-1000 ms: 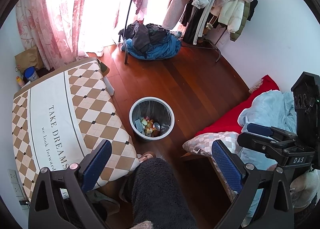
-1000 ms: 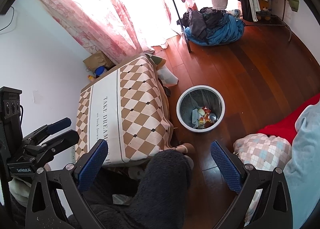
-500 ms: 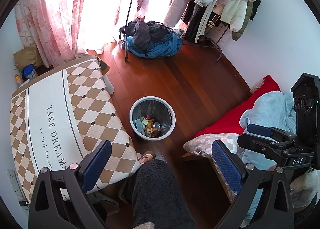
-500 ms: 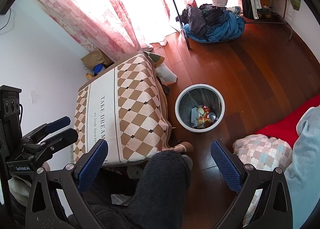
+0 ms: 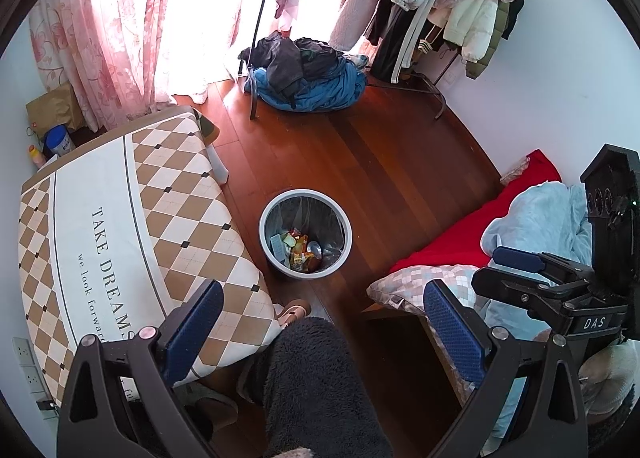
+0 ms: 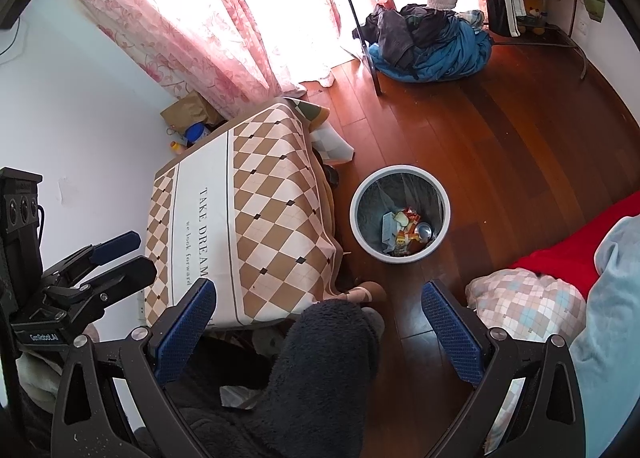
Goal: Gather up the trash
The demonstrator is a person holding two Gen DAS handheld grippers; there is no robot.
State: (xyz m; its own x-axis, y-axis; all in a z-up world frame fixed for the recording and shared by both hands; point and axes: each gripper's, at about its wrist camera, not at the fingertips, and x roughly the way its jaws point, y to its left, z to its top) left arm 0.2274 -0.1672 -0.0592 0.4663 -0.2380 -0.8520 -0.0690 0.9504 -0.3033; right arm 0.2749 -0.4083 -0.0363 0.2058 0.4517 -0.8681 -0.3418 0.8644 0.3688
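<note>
- My left gripper is spread wide with nothing between its blue pads, held high above the floor
- My right gripper is just as wide and just as empty; in the left view it shows at the right edge, alongside the left one
- The bin stands upright on the wood floor, ahead of and below both grippers, between the checked table on the left and the bed on the right
- Trash already lies in the bottom of the bin: wrappers and what looks like a can
- From the left gripper the bin sits almost dead centre between the fingers; from the right gripper it sits a little right of centre
- I judge neither hand clearly nearer; both are well apart from it
- The bin is round, so no long axis to line up with
- I can see no loose trash on the table or the visible floor, so I judge collecting is about done
- A fleece-clad knee is directly below the grippers, in the way of a straight drop
</note>
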